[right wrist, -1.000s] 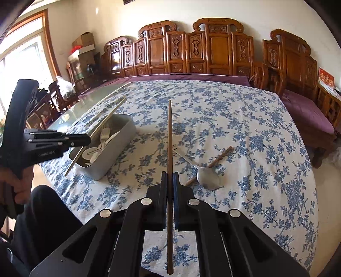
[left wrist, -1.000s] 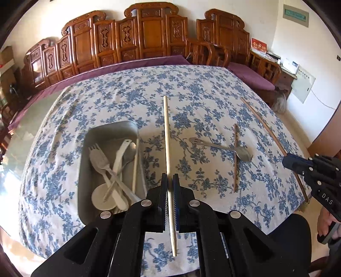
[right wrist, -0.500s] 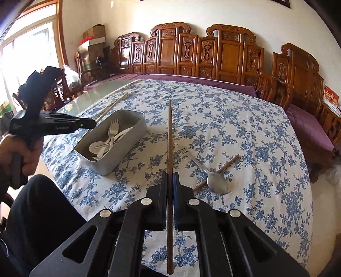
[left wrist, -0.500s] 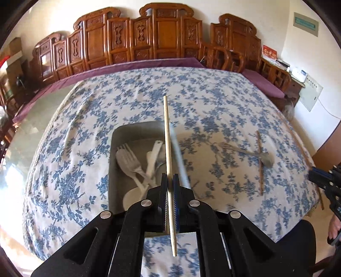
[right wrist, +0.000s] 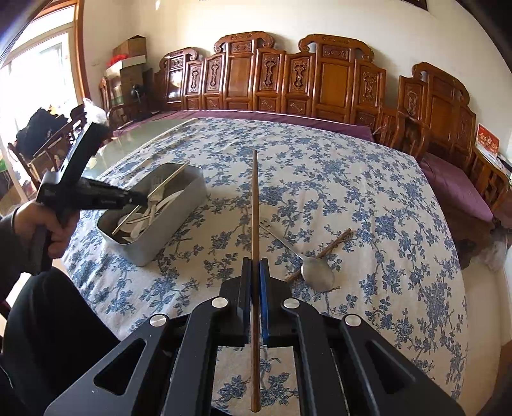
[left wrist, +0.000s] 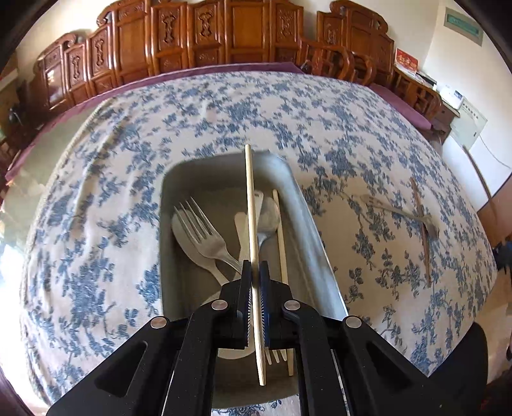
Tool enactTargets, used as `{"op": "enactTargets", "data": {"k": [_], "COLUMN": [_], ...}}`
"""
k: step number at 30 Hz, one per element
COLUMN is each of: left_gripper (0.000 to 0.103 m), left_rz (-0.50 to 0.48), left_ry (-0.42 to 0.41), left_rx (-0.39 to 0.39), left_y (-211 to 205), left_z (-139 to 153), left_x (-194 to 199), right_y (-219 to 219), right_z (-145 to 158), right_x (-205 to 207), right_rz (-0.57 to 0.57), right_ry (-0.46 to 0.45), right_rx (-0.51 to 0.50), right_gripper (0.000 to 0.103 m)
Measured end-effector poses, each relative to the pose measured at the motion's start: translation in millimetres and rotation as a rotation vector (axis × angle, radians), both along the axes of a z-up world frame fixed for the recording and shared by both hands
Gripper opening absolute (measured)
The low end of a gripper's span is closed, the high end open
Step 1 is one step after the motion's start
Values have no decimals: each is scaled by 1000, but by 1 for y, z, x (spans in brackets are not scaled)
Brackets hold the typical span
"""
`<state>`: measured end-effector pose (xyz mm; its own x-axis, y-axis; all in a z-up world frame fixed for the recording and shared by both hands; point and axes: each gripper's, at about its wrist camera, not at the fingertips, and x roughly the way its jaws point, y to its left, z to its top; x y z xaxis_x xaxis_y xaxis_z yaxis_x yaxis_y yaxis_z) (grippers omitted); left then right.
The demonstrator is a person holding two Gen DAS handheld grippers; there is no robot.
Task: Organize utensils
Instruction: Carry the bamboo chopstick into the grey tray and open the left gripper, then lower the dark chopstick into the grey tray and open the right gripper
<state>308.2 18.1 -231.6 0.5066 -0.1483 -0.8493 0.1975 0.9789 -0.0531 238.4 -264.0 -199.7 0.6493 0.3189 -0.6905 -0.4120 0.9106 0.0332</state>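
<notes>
A pale chopstick point(left wrist: 252, 224) is clamped in the left claw point(left wrist: 255, 281), held directly over the tin point(left wrist: 307, 224) of forks. A dark chopstick point(right wrist: 255, 224) is gripped by the right claw point(right wrist: 255, 275) — spoon point(right wrist: 316, 275) lying just right of it on the cloth.

pale chopstick point(left wrist: 252, 224): over metal tray point(left wrist: 307, 224) | dark chopstick point(right wrist: 255, 224): aloft | spoon point(right wrist: 316, 276): on cloth

text: I read none | left gripper point(right wrist: 140, 200) side: pale lettering, too small for me | red card point(right wrist: 488, 142) on sideboard: gold marks, illegible | green wall sign point(left wrist: 464, 27): blurred
</notes>
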Motion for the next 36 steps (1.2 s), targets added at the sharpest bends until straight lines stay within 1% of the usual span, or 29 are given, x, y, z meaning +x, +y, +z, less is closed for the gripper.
{"op": "enactTargets", "data": {"k": [3,7,12,14,16,20,24,30,33,36], "left_gripper": [4,4,6,10,13,13,13,14,15,16], "left_rz": [-7,-2,1,2,-1,-1,13,44,58,75], "left_ry": [13,26,-4,-28,-51,-88,-123,-160,-162,-169], "left_rx": [2,9,21,19,20,26,12,15,-11,-18], "left_y": [0,1,10,17,23,36,53,72,82,91], "left_z": [-8,-11,4,16,28,47,63,73,76,77], "left_x": [2,4,-6,-15,-23,-40,-57,-74,-77,-77], "right_y": [-4,-10,-6,-1,8,34,65,117,143,166], "right_z": [1,8,16,18,20,25,25,18,8,-2], "right_x": [3,6,9,10,10,11,14,23,32,41], "right_rz": [-19,-38,-48,-46,-39,-12,20,73,92,101], "right_ry": [-20,-33,-41,-38,-38,-34,-20,19,48,74], "right_rx": [-28,-30,-32,-27,-26,-16,-13,-15,-15,-9], "right_gripper": [6,6,6,6,6,6,6,6,6,6]}}
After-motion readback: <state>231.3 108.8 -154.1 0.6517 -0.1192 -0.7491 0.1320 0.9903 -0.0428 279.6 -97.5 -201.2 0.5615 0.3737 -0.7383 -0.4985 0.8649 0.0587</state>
